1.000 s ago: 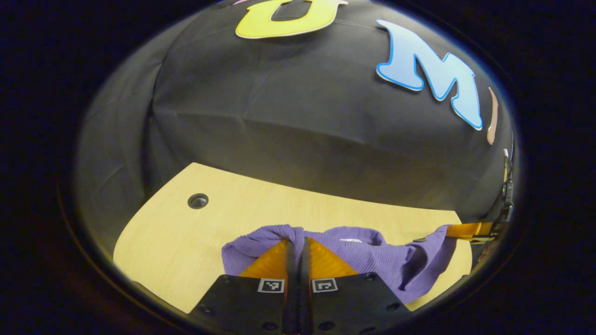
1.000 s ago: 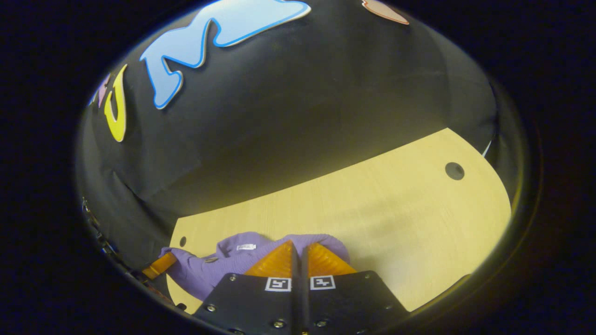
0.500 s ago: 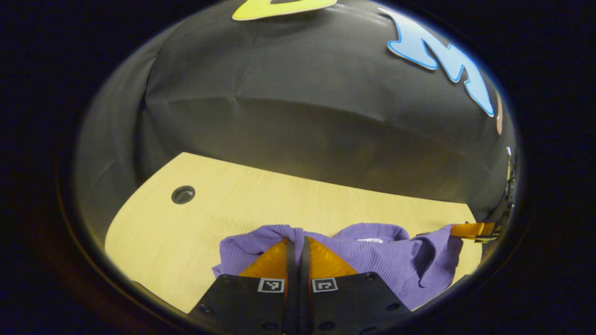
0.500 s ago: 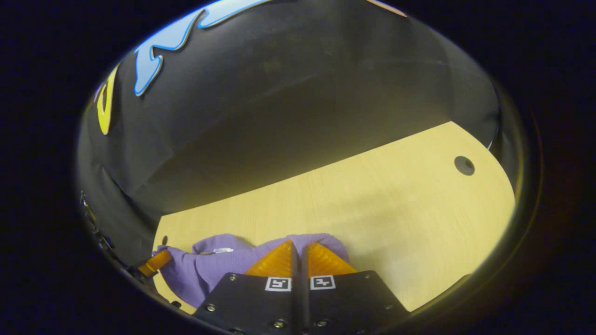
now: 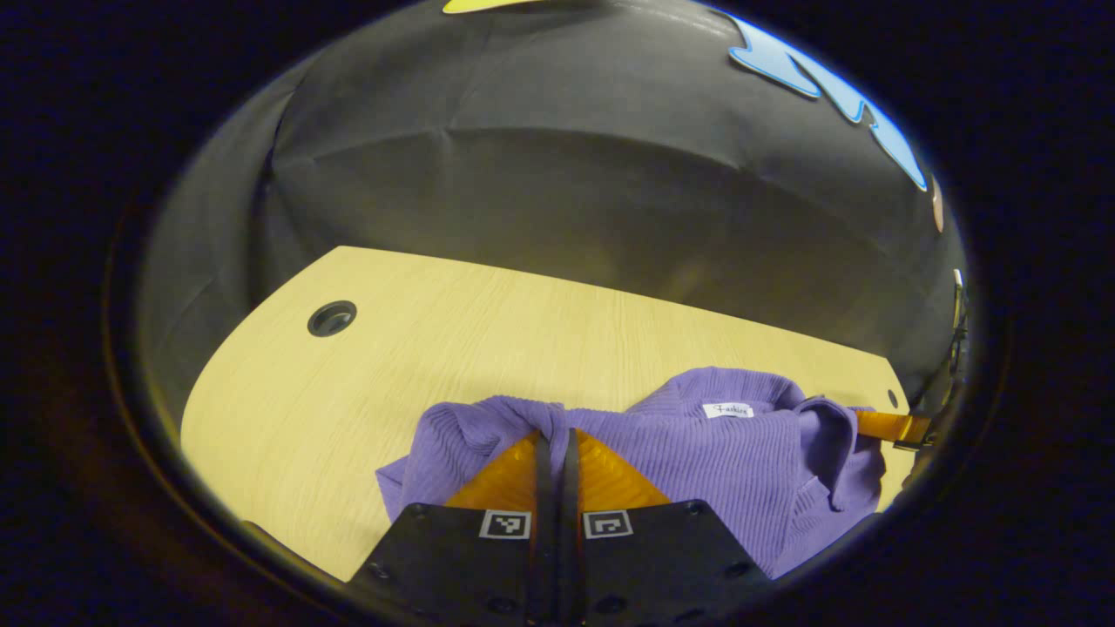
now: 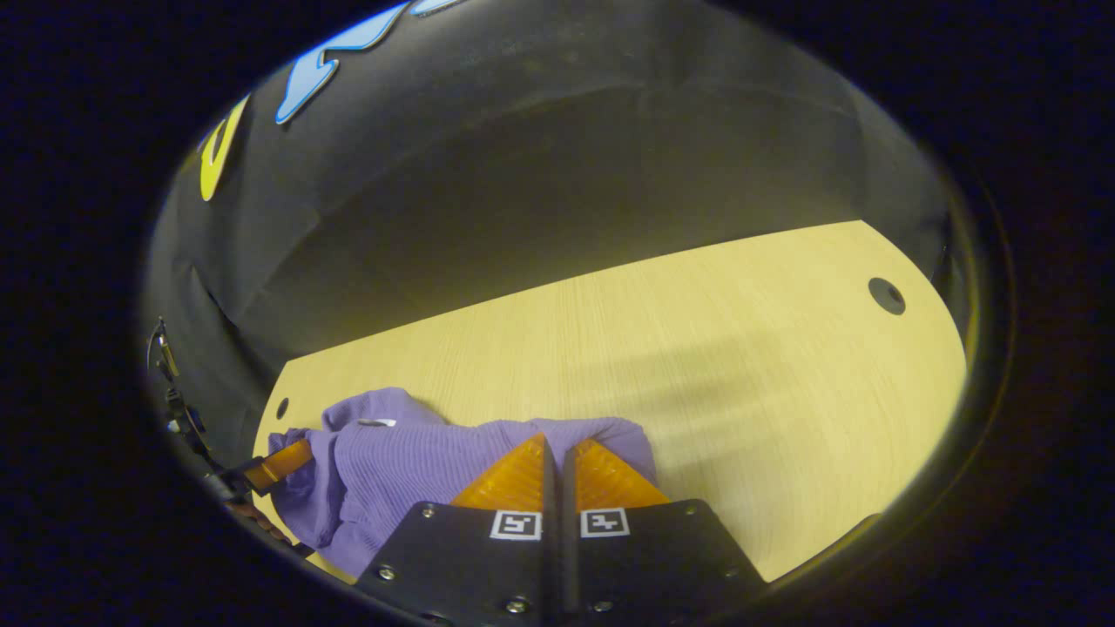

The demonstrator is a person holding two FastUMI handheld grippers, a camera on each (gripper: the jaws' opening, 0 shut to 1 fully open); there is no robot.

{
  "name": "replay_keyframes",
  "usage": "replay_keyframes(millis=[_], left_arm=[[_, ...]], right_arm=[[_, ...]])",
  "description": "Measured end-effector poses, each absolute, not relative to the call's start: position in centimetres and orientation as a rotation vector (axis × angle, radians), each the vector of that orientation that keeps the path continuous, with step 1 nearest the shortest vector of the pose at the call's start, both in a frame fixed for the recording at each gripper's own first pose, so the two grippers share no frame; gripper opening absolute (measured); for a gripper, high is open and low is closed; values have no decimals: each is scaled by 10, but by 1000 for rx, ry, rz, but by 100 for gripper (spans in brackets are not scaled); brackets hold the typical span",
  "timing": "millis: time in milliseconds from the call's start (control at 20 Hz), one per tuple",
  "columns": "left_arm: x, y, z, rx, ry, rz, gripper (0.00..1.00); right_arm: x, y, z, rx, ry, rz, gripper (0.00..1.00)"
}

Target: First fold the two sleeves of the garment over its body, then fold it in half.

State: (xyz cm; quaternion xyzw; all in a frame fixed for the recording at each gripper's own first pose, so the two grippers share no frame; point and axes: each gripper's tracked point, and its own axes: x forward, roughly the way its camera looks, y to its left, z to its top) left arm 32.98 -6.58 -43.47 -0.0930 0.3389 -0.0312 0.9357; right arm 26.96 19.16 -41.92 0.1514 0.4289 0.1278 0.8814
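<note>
Purple ribbed knit garment (image 5: pixel 697 453): lies bunched on the pale wood-grain tabletop (image 5: pixel 488 340), toward its near side. A small white neck label (image 5: pixel 728 410) faces up near the far edge of the heap in the left gripper view; the same label (image 6: pixel 376 423) shows small in the right gripper view. The fabric is gathered in folds between the two grippers, not spread flat.

Left gripper (image 5: pixel 554 444): orange ribbed fingers on a black body with two square black-and-white markers. The fingers are closed together with a fold of the purple knit pinched between their tips; fabric wraps over the tip of the pair. In the right gripper view an orange finger of this gripper (image 6: pixel 277 464) shows at the far left, against the garment's edge.

Right gripper (image 6: pixel 554 448): same build. Its fingers are pressed together at the garment's edge (image 6: pixel 575 428), with cloth bunched at and over the tips. In the left gripper view its orange finger (image 5: pixel 888 427) shows at the far right, touching the cloth.

Tabletop: two round dark cable holes, one (image 5: pixel 332 318) in the left gripper view and one (image 6: pixel 887 296) in the right gripper view, both well apart from the garment.

Black cloth booth wall (image 5: pixel 557 192): stands behind the table's far edge.
</note>
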Motion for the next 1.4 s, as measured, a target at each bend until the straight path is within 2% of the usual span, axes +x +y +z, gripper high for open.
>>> replay_keyframes(millis=[350,400,450,500,550,600,650,750,800,850,900,950,1100,1150,1400], left_arm=[[330,-66,-439,-183,639,-68,8],[330,-66,-437,-171,638,-67,12],[330,-63,-438,-149,639,-53,11],[331,-63,-439,-135,642,-53,24],[332,-67,-438,-138,643,-68,21],[331,-68,-438,-123,647,-73,26],[330,-68,-437,-102,653,-71,25],[329,-72,-435,-78,661,-73,36],[327,-73,-433,-80,663,-75,49],[326,-74,-429,-84,662,-75,53],[325,-75,-424,-93,658,-78,60],[323,-75,-419,-101,654,-80,70],[311,-81,-401,-122,656,-109,94],[308,-80,-394,-112,651,-107,96],[284,-83,-334,-104,586,-132,96]], right_arm=[[263,195,-425,356,904,277,2],[267,194,-429,369,909,268,6],[264,190,-428,382,921,261,9],[263,191,-427,418,932,273,12],[264,188,-430,430,939,272,27],[264,187,-428,435,947,271,31],[263,188,-427,450,949,287,35],[257,189,-419,424,951,286,63],[256,189,-418,407,951,287,64],[253,192,-416,398,955,298,64],[248,192,-411,390,959,309,67],[244,195,-408,377,959,316,77],[233,193,-392,346,955,328,86],[231,194,-386,346,950,328,85],[209,193,-330,370,892,339,84]])
